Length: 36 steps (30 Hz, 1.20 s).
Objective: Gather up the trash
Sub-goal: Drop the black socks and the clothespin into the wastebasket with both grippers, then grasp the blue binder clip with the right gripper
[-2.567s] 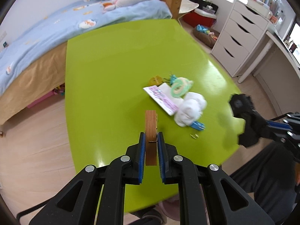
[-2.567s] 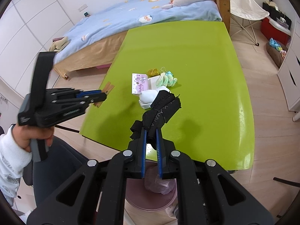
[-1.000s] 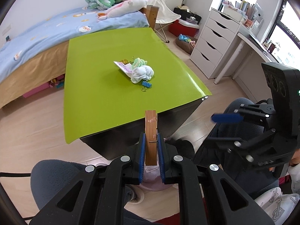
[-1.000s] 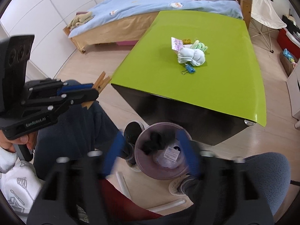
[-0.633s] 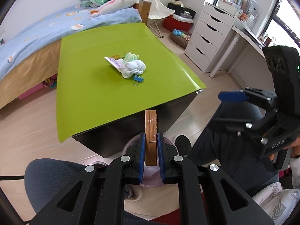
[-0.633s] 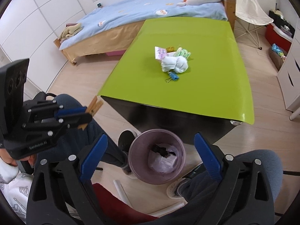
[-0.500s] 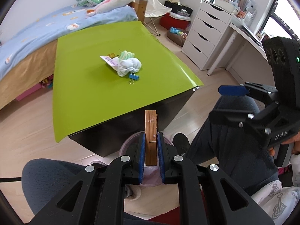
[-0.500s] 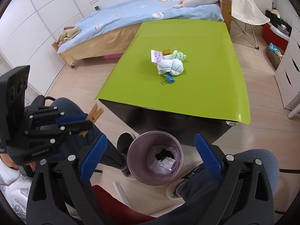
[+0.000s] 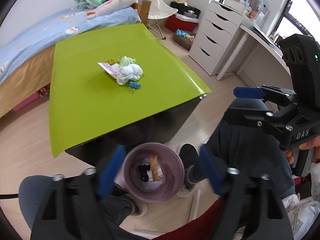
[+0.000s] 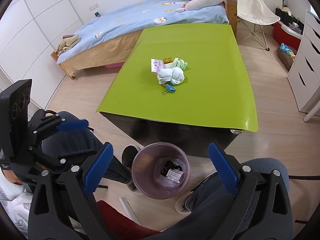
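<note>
A purple trash bin (image 9: 153, 172) stands on the floor below the green table's near edge (image 9: 120, 124); it also shows in the right wrist view (image 10: 162, 172). My left gripper (image 9: 160, 170) is open above it, and a wooden clothespin (image 9: 154, 168) is inside the bin beside a black scrap (image 9: 143, 172). My right gripper (image 10: 158, 168) is open and empty over the bin. On the table lie a white cloth bundle (image 9: 129, 73), a blue binder clip (image 9: 134, 85), a printed card (image 9: 107, 68) and a green-white bundle (image 9: 126, 61).
My knees flank the bin (image 10: 260, 176). A bed (image 10: 140, 20) lies beyond the table, a white drawer unit (image 9: 216, 48) and a desk to the right, a folding chair (image 10: 254, 10) behind.
My left gripper has opened and the wooden clothespin has dropped into the bin. The right gripper stays open over the bin.
</note>
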Available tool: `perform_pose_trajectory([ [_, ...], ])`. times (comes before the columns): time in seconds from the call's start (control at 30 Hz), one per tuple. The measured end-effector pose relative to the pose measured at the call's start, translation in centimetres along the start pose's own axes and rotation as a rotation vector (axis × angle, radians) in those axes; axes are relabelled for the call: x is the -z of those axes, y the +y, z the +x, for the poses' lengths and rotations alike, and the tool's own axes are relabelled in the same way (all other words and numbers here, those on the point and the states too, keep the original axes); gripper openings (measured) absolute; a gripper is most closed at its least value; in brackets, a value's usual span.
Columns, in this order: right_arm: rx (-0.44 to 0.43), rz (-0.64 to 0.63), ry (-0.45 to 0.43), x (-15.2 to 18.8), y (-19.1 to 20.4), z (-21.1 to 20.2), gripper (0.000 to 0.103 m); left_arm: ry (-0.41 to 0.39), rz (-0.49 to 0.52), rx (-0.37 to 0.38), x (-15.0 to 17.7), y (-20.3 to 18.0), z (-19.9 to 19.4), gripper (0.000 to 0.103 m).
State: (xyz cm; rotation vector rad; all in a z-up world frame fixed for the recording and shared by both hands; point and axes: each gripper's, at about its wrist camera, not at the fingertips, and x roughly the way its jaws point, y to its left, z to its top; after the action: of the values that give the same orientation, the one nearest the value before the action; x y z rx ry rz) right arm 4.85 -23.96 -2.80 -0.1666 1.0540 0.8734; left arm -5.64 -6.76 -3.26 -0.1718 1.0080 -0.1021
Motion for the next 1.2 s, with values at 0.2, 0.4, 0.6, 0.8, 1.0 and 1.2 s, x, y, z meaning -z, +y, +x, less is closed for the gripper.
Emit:
perform_pose_trajectory([
  [0.2,-0.009,-0.007,0.009,-0.1,0.2,0.4,0.096,-0.013,-0.04,-0.057,-0.2,1.0,-0.1,0.095],
  [0.4,-0.019,-0.017,0.02,-0.2,0.6,1.0,0.096,-0.025,-0.066,-0.095,-0.4,2.0,-0.4,0.095],
  [0.6,-0.015,-0.045,0.025,-1.0,1.0,1.7,0.096,-0.051,-0.088,-0.102,-1.1,3.1,-0.7,0.095],
  [0.8,-0.003,-0.097,0.025,-3.5,1.6,3.4,0.096,-0.067,-0.099,-0.115,-2.1,4.3,-0.7,0.095],
  [1.0,0.013,-0.148,0.056,-6.2,2.1,6.3,0.096,-0.087,-0.115,-0.125,-3.1,5.6,-0.9,0.095],
  [1.2,0.042,-0.221,0.125,-8.9,2.4,10.4,0.096,-0.092,-0.136,-0.129,-3.3,6.5,-1.1,0.095],
])
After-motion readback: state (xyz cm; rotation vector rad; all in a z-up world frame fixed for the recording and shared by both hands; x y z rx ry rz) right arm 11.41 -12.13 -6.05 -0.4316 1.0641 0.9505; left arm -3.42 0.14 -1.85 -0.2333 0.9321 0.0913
